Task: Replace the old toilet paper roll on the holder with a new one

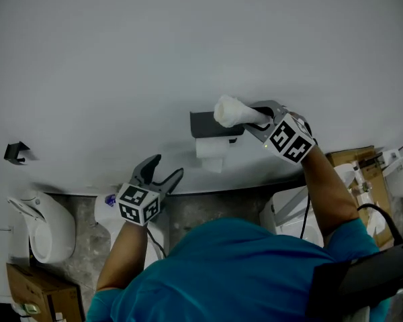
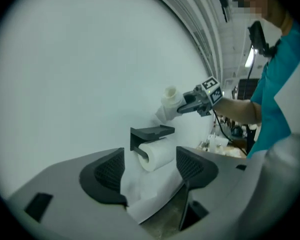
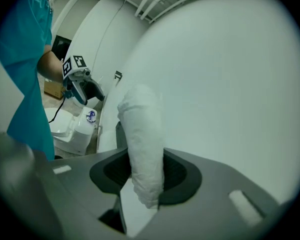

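Right gripper [image 1: 255,119] clamped on squashed white roll [image 1: 234,111] — roll pinched flat between jaws, far end sticking out well past them, close to wall [image 1: 188,39]. Dark holder [image 1: 208,123] just below and beside that gripper, second roll [image 1: 211,147] hanging on it, loose sheet trailing down. Left gripper [image 1: 168,165] with jaws apart, nothing gripped — holder and second roll ahead of it, framed between jaws, not touching them

Black wall hook [image 1: 15,152] hanging left on white wall [image 1: 121,45]; white toilet [image 3: 72,129] sitting below; brown cardboard box [image 1: 37,290] lying at lower left.
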`<action>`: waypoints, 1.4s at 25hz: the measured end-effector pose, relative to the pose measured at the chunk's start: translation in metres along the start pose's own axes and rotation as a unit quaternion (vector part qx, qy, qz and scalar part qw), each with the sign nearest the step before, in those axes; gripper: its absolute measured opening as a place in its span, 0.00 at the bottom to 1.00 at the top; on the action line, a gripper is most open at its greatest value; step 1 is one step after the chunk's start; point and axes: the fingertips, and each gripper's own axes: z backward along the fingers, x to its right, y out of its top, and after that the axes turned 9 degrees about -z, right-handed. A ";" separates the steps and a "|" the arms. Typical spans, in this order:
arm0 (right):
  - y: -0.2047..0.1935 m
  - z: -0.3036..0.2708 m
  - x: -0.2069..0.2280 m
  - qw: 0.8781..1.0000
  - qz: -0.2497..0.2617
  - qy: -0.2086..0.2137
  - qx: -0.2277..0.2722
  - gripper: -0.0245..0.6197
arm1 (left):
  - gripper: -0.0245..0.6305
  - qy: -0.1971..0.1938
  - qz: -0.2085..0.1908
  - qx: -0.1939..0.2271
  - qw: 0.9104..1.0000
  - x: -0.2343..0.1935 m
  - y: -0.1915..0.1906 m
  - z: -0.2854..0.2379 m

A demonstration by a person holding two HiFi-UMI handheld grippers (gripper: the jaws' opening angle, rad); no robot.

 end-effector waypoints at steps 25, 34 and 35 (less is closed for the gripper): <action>-0.024 -0.100 -0.020 0.974 0.042 0.105 -0.198 0.37 | 0.27 -0.030 0.111 0.067 0.991 -0.013 -0.008 0.058; -0.014 -0.073 -0.021 0.974 0.006 0.135 -0.180 0.57 | 0.27 -0.041 0.110 0.066 0.991 -0.005 -0.003 0.049; -0.013 -0.069 -0.023 0.975 -0.002 0.138 -0.176 0.57 | 0.27 -0.042 0.110 0.066 0.991 -0.004 -0.003 0.048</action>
